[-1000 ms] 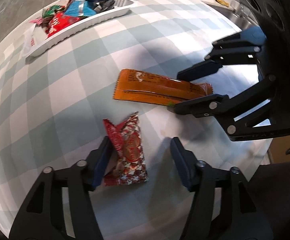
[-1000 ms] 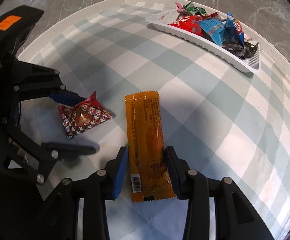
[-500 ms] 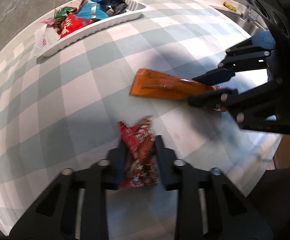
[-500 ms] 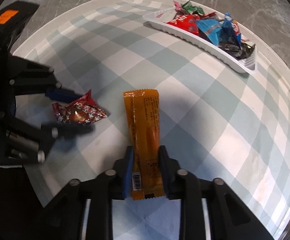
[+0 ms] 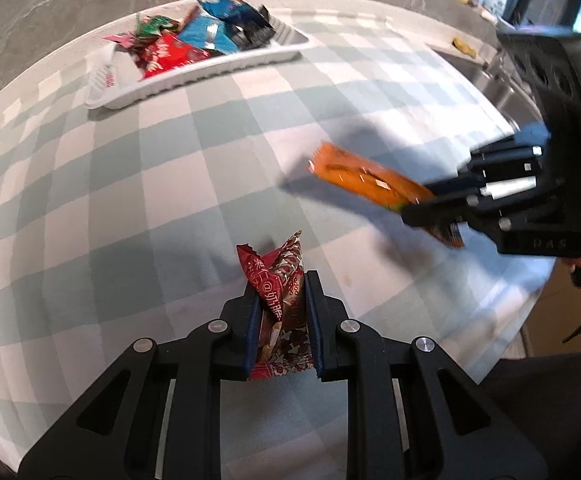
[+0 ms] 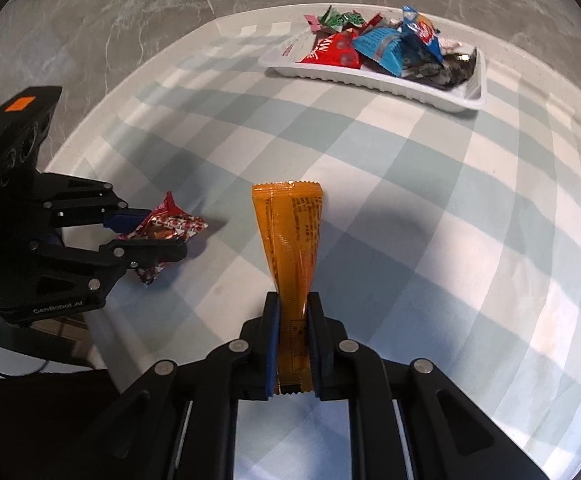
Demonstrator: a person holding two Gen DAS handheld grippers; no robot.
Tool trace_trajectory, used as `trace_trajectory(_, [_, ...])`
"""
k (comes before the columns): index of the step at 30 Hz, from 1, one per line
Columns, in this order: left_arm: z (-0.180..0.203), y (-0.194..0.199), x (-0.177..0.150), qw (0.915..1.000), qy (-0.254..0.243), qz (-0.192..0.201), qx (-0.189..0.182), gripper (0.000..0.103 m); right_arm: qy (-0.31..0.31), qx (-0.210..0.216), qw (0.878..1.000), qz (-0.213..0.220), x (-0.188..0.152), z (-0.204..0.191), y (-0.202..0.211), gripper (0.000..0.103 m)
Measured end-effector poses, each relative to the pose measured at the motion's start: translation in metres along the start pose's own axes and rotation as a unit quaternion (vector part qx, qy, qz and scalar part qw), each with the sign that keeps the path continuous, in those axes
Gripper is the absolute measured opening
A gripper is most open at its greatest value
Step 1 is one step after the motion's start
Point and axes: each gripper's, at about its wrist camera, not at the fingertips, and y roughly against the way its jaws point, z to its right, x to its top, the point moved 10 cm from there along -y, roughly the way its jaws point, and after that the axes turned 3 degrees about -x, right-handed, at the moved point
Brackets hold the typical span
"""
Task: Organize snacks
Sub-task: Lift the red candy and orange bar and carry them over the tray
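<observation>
A round surface (image 6: 430,216) covered in pale green-and-white checked cloth is carrying a white ribbed plastic tray (image 6: 374,80) of mixed snack packets at its far edge.

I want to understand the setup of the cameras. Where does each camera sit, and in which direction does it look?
Left wrist view: sits on the left claw, looks forward and down at its red snack packet; the right claw shows at right.
Right wrist view: sits on the right claw, looks down along its orange bar packet; the left claw shows at left.
Shared: both packets, checked tablecloth, white tray of snacks.
</observation>
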Motion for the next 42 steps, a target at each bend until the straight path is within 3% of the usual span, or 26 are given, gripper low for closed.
trace_trajectory(9, [-0.006, 0.018, 0.023, 0.9995, 0.018, 0.024, -0.007, 0.019, -0.052, 0.049, 0.997, 0.022, 0.013, -0.001, 0.019, 0.014])
trace_trajectory(18, [-0.018, 0.035, 0.065, 0.9981, 0.028, 0.054, -0.011, 0.019, -0.086, 0.053, 0.993, 0.064, 0.047, 0.018, 0.044, 0.014])
trace_trajectory(30, [-0.093, 0.054, 0.169, 0.9938, 0.038, 0.102, -0.022, 0.019, -0.109, 0.048, 0.989, 0.086, 0.142, 0.039, 0.039, 0.014])
trace_trajectory(36, [-0.131, 0.051, 0.217, 0.9927, 0.036, 0.112, -0.025, 0.019, -0.117, 0.038, 0.988, 0.098, 0.197, 0.048, 0.031, 0.014])
trace_trajectory(42, [-0.150, 0.036, 0.253, 0.9928, 0.028, 0.111, -0.036, 0.019, -0.136, 0.026, 0.986, 0.097, 0.227, 0.061, 0.017, 0.014])
